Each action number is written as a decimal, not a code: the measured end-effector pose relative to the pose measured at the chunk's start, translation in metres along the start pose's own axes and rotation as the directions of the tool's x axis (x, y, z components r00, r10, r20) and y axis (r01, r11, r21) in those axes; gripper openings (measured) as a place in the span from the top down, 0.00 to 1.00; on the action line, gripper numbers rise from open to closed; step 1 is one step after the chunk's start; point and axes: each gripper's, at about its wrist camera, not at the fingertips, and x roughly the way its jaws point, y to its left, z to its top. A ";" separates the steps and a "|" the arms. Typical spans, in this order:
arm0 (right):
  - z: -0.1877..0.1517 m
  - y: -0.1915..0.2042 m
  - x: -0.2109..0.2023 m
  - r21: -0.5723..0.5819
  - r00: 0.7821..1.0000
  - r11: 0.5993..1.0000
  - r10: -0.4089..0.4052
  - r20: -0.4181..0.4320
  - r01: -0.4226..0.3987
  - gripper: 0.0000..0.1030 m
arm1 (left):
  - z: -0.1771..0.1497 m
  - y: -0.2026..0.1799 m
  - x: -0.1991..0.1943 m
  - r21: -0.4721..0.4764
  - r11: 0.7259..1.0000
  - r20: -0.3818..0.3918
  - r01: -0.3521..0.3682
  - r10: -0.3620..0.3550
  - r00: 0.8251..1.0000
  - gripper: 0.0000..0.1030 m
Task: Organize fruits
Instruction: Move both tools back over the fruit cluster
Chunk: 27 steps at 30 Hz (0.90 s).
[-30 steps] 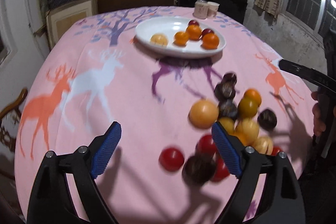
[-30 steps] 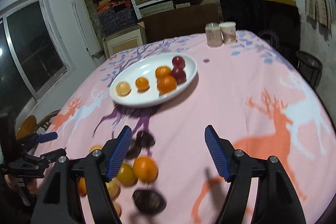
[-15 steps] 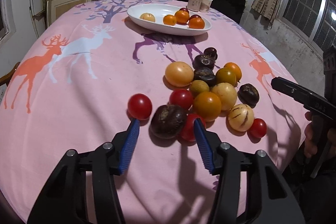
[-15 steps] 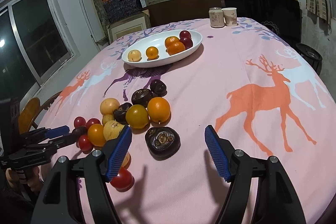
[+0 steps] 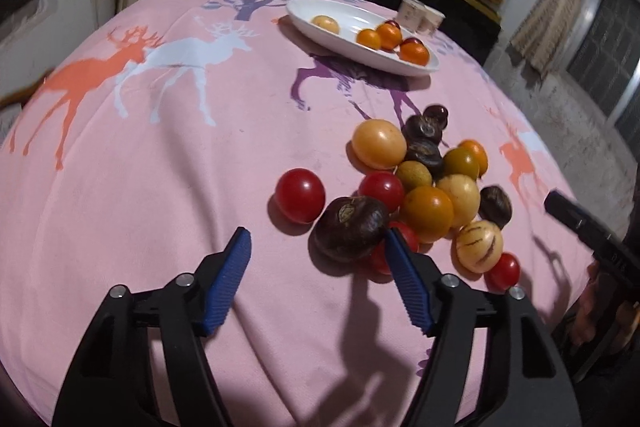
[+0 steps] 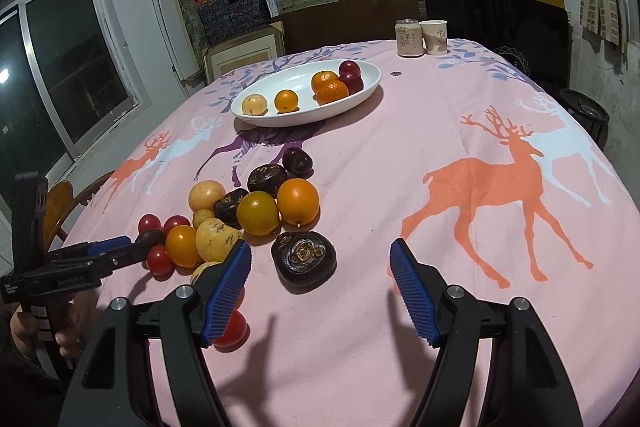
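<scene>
A heap of loose fruit lies on the pink deer tablecloth: oranges, yellow fruits, red tomatoes and dark purple fruits. My left gripper (image 5: pixel 316 239) is open just short of a dark purple fruit (image 5: pixel 350 227), with a red tomato (image 5: pixel 300 195) beyond its gap. My right gripper (image 6: pixel 320 255) is open, with another dark purple fruit (image 6: pixel 304 257) between its fingertips, not gripped. A white oval plate (image 6: pixel 360 95) at the far side holds several oranges, plums and a yellow fruit; it also shows in the left wrist view (image 5: pixel 352 15).
A can (image 6: pixel 409 37) and a paper cup (image 6: pixel 435 37) stand at the table's far edge. Shelves of boxes fill the back wall. A wooden chair (image 6: pixel 60 211) is at the table's left. The table edge curves down close to both grippers.
Both grippers have pulled back and lowered toward the near fruit heap. The left gripper's view shifted left and its jaws widened. The right gripper edged closer to the dark purple fruit.
</scene>
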 end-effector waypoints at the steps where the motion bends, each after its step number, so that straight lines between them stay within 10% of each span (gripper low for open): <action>1: 0.000 0.000 0.000 0.000 1.000 1.000 0.000 0.000 0.000 0.30 | 0.000 0.004 -0.002 -0.018 1.000 0.007 0.003 -0.002 1.000 0.39; 16: -0.002 -0.001 0.003 0.007 1.000 1.000 0.012 -0.020 -0.012 0.30 | 0.003 -0.013 0.010 0.017 0.994 0.035 -0.108 0.108 0.994 0.43; 27: -0.004 -0.006 0.007 0.022 0.999 1.000 0.020 -0.029 -0.020 0.30 | 0.000 -0.032 0.011 0.122 0.984 0.071 -0.127 0.119 0.990 0.72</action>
